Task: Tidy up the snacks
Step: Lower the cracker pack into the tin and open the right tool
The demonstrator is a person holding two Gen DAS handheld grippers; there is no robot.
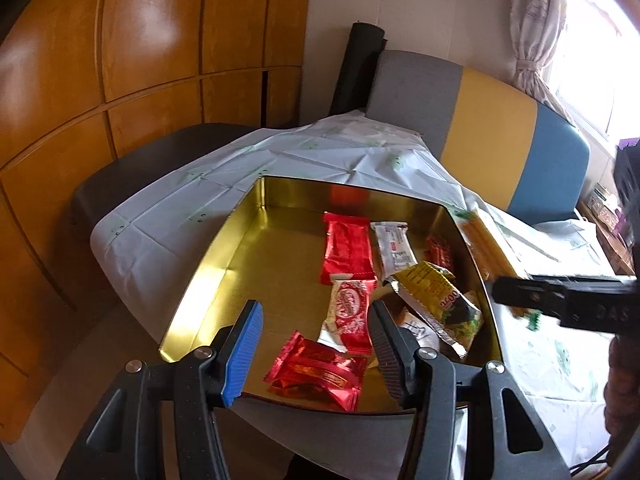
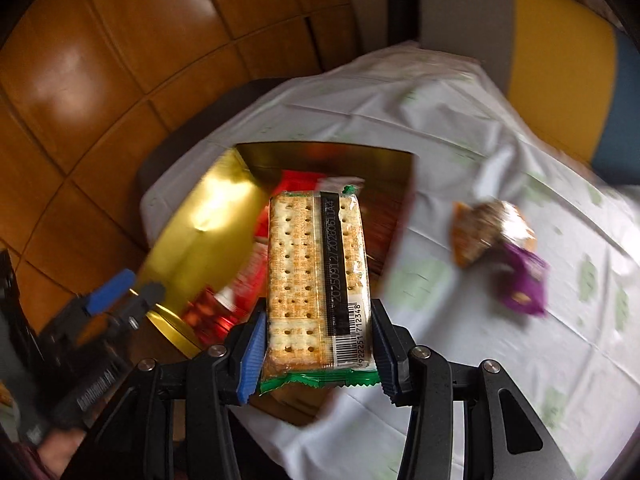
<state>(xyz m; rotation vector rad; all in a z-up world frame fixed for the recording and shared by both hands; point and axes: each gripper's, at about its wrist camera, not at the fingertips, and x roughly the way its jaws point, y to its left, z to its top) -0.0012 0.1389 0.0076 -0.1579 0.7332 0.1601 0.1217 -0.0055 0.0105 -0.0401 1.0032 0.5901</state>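
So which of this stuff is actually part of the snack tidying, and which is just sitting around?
Part of the job:
- gold tin with wrapped snacks
- cracker pack in the right hand-held gripper
- loose snack packets on the tablecloth
- left hand-held gripper, open above the tin

Just lying about:
- striped chair
- curtain
- wooden cabinets

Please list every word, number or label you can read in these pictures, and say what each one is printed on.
"20250912/20260611A4": black strip on the cracker pack, held in the right gripper.
"712348", end of a barcode number; the start is unclear: same pack.
"100": yellow packet in the gold tin.
Print on the other wrappers is too small or blurred.
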